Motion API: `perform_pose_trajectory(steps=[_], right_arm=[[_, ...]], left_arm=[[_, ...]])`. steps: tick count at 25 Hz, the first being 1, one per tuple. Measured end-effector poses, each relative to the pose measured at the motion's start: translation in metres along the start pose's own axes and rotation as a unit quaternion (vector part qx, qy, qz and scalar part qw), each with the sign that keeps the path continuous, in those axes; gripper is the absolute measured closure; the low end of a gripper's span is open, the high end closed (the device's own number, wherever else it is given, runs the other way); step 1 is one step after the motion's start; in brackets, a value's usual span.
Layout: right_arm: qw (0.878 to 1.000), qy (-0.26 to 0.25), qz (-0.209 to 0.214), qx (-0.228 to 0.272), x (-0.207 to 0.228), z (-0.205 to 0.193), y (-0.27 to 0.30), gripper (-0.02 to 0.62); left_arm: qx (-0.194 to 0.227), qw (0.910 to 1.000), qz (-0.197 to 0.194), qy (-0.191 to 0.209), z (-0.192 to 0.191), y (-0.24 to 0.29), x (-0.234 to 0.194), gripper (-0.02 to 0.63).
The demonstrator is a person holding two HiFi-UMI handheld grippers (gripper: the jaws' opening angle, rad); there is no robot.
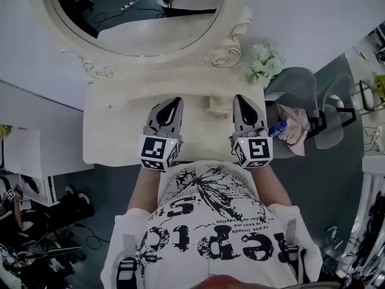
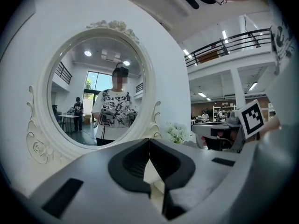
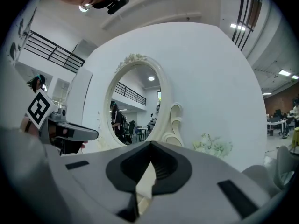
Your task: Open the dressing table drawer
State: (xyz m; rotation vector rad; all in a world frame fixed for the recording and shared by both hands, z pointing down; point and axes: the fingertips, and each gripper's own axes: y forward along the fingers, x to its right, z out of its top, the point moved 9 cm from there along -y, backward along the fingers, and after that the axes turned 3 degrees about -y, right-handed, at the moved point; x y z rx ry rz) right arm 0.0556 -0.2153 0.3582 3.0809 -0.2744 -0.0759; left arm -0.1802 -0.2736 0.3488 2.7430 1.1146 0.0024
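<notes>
Looking straight down now: the cream-painted dressing bench [image 1: 114,125] sits against the white wall, right in front of the person in the white, black-printed T-shirt [image 1: 210,221]. Its big oval mirror in a carved cream frame [image 1: 144,11] rises at the back. And the drawer? Its front is out of sight from up here. The bench's near edge runs just under the rear ends of the two tools, and nothing below that edge shows. Both tools hang side by side above the bench top, apart from each other, noses aimed at the mirror. The left hand-held gripper [image 1: 175,100] has its grey jaws pressed together at the tips. Nothing is between them, and only the pale bench surface shows through the hollow behind the tips. The right hand-held gripper [image 1: 241,97] is the same story: jaws closed tip to tip, and empty. By the bench's far right corner there is a bunch of white flowers [image 1: 263,64]. Beside the bench on the right, a grey rounded chair [image 1: 298,80] carries a pink cloth [image 1: 296,131] and a small blue bottle [image 1: 277,128]. In the left gripper view the mirror reflects the person, standing and holding both tools.
</notes>
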Motion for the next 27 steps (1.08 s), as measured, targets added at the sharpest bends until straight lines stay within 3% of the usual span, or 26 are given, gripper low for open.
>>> perform_pose_trajectory(steps=[8,27], right_arm=[[1.0,0.021,0.021,-0.005,0.001,-0.006,0.004,0.578],[0.999,0.002,0.033,-0.02,-0.004,-0.01,0.011,0.578]], left_arm=[[0.007,0.9999,-0.005,-0.005,0.0,0.0,0.001,0.588],[0.001,0.9999,-0.016,-0.001,0.0,0.001,0.002,0.588]])
